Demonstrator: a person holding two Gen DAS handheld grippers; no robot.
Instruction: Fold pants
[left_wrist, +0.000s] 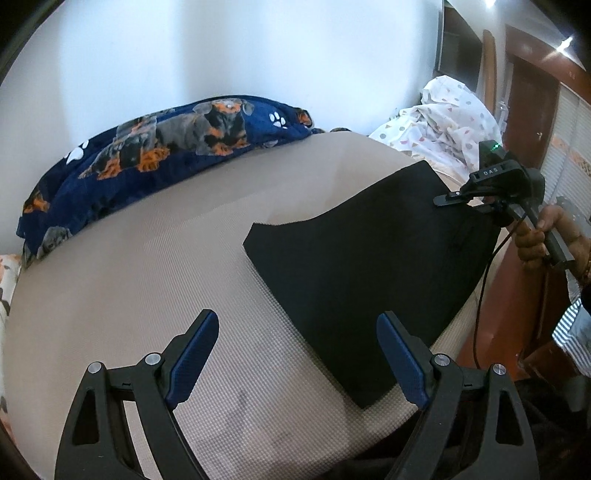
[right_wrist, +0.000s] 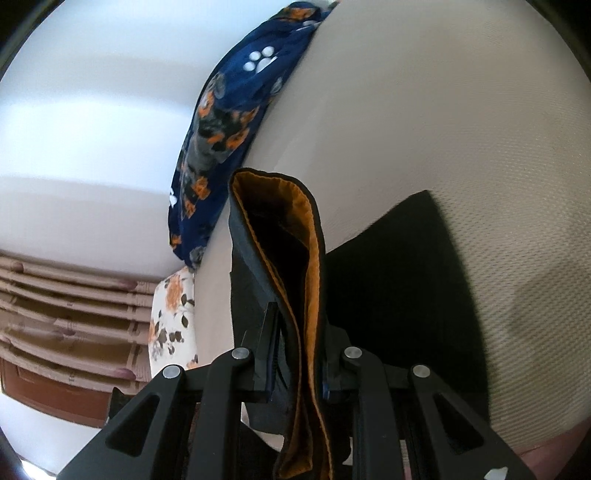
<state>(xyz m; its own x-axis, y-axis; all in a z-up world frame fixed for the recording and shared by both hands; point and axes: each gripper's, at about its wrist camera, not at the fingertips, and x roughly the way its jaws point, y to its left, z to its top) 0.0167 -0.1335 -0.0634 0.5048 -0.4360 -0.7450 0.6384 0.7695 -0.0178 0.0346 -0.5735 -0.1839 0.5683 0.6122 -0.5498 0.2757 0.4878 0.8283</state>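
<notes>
Black pants (left_wrist: 369, 266) lie folded flat on the bed (left_wrist: 147, 277), near its right edge. Left gripper (left_wrist: 295, 354) hovers above the bed, jaws apart, holding nothing. Right gripper (right_wrist: 297, 373) is clamped on the pants' orange-lined waistband (right_wrist: 306, 258), lifting it.

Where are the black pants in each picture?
Left wrist view: the folded black fabric pants lie right of centre on the beige textured mattress.
Right wrist view: the pants sit low at centre, their orange-lined edge pinched in the right gripper.
Shared landmark: the navy dog-print blanket.
</notes>
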